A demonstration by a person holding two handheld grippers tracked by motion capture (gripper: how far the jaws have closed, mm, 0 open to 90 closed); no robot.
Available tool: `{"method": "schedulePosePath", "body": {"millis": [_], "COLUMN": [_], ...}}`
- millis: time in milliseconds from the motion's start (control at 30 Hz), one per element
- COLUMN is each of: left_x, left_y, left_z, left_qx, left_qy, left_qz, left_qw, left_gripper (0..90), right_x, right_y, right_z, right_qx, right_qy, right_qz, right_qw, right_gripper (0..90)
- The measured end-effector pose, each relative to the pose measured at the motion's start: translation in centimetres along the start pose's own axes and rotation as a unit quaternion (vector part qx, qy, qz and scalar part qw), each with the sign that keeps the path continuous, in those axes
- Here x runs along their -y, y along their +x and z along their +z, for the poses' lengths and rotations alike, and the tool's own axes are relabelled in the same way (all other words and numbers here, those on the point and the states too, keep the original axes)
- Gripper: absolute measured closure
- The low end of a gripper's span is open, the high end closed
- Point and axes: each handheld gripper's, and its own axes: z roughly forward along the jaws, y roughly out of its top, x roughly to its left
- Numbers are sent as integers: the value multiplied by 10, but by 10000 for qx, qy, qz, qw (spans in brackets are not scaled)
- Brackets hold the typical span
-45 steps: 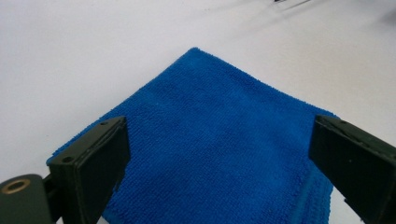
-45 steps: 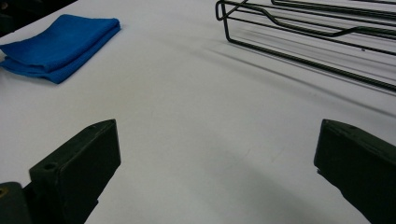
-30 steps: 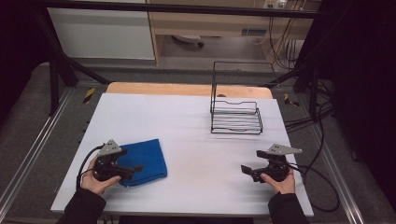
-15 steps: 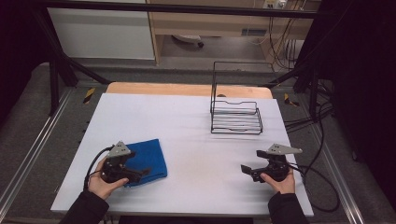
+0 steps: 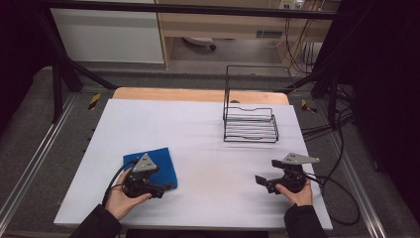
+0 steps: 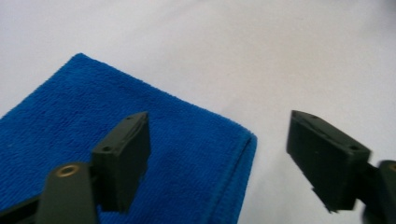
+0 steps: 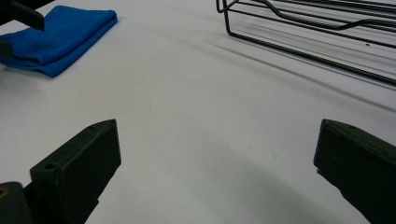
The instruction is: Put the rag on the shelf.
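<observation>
Blue cloth: flat on the white table (near-left part).
My left gripper: jaws apart, straddling the cloth's corner.
My right gripper: jaws wide, well apart from cloth, near rack.

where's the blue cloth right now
In the high view the blue cloth lies flat on the near-left part of the white table, partly under the open left gripper, with the wire rack far off toward the back right.

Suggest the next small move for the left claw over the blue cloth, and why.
Probably lower the left claw and close on the blue cloth's corner: its jaws stand open astride that folded edge, one over the cloth, one over the bare table.
</observation>
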Motion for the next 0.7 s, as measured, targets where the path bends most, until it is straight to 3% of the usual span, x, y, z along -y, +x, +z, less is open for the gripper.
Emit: {"method": "schedulePosePath", "body": {"millis": [367,500,700], "left_x": [0,1,1], "left_y": [-18,-22,-20], "left_z": [16,22,25], "left_qx": [-53,-166,-195], "left_qy": [237,398,455], "left_qz": [241,360,289], "left_qw": [9994,9984,9984], "left_gripper": [496,578,679], "right_x": [0,0,0], "right_y": [0,0,1], "right_z": [1,1,2], "right_qx": [8,10,8], "right_qy": [28,13,56], "right_qz": [-8,1,2], "right_qw": [10000,10000,10000], "right_gripper": [14,15,16]}}
